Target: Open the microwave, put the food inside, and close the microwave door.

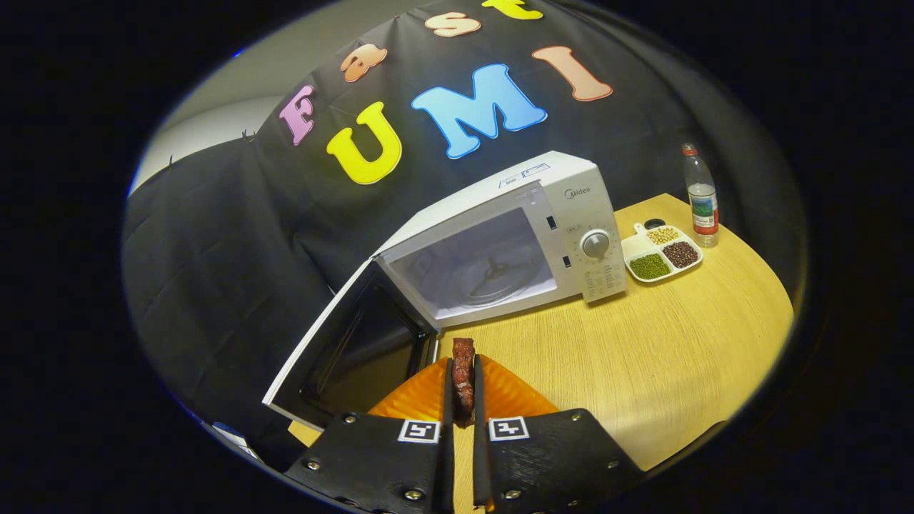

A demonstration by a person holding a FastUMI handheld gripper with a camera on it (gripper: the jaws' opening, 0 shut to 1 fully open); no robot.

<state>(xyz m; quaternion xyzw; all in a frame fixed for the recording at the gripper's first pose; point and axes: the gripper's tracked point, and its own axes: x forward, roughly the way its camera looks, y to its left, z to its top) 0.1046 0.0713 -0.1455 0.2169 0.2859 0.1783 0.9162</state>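
Swinging left of centre, microwave door (343,350) stands fully open, so the cavity (478,268) with its turntable is clear for loading. Gripper (463,389) at bottom centre is clamped on a strip of meat (463,375) (pinched between both fingers, upright), just short of the cavity. Sectioned bean tray (660,255) and water bottle (701,196) sit upper right on the wooden table (678,357).

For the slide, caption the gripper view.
Claw shut on meat piece before white microwave, its door open.
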